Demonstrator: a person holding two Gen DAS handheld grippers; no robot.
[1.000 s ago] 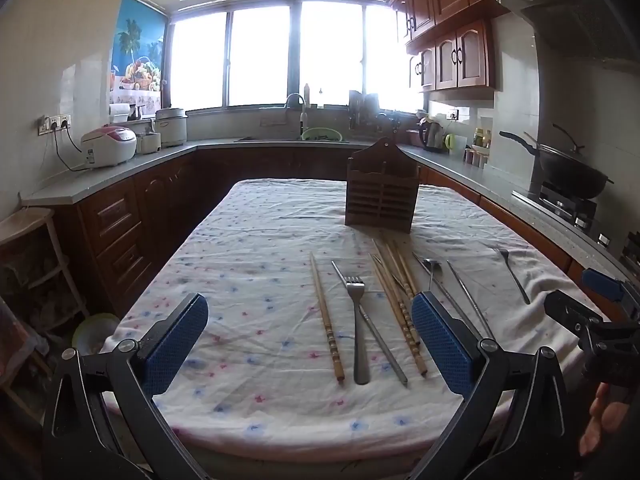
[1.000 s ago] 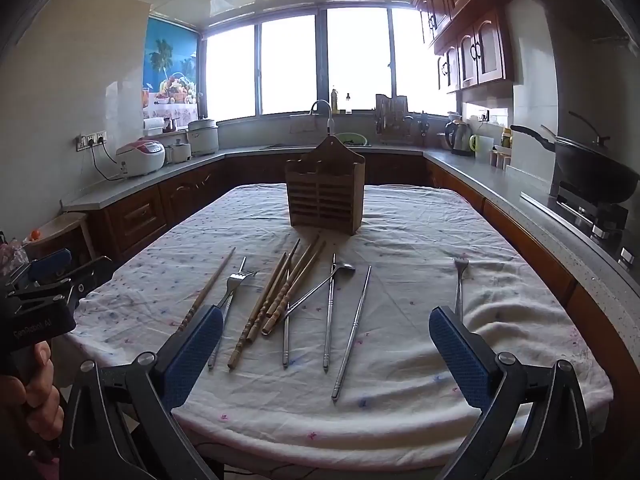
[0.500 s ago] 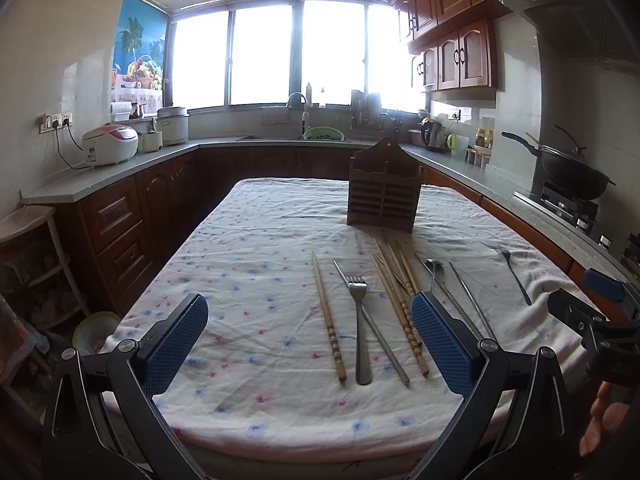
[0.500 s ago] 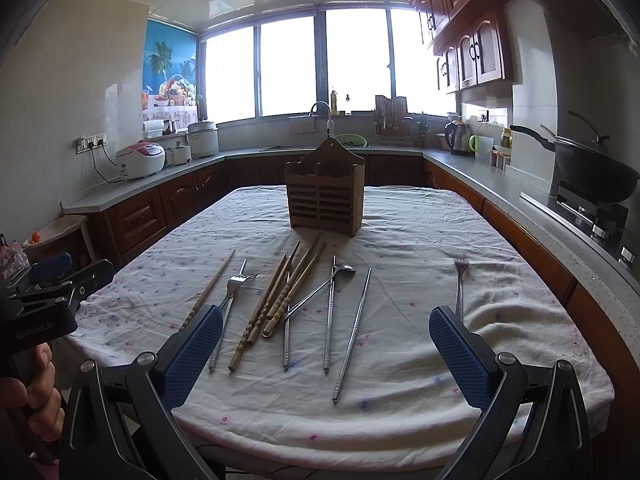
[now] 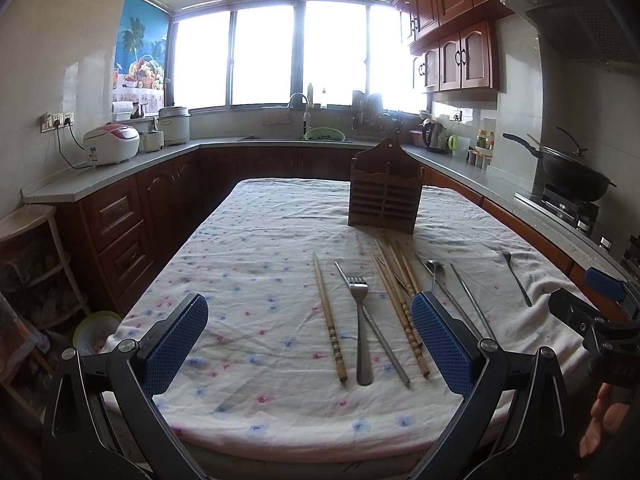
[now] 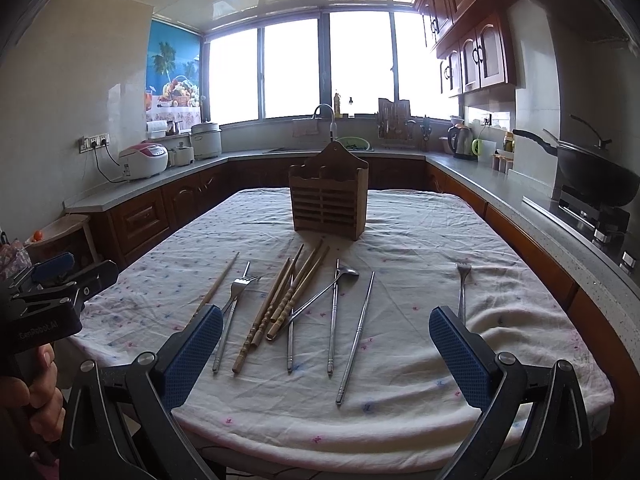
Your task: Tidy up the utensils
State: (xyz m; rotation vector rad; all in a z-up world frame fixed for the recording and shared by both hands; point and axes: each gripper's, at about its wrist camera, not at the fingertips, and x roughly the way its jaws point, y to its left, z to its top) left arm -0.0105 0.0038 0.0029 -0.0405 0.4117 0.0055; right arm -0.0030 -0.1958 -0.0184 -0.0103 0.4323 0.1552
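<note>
Both claws [image 5: 310, 336] [image 6: 326, 344] spread wide, empty, utensils [image 6: 296, 304] on the table just beyond.

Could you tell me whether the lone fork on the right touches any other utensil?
Apart: the right wrist view shows the lone fork ringed by bare tablecloth.

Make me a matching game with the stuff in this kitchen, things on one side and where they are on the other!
Things:
1. slatted wooden utensil holder
2. lone metal fork
3. black wok
4. white and pink rice cooker

Places:
A. on the stove
B. left counter, near the wall sockets
C. upright in the middle of the table
D. flat on the cloth, apart, right of the others

Pairs: 1-C, 2-D, 3-A, 4-B
</note>
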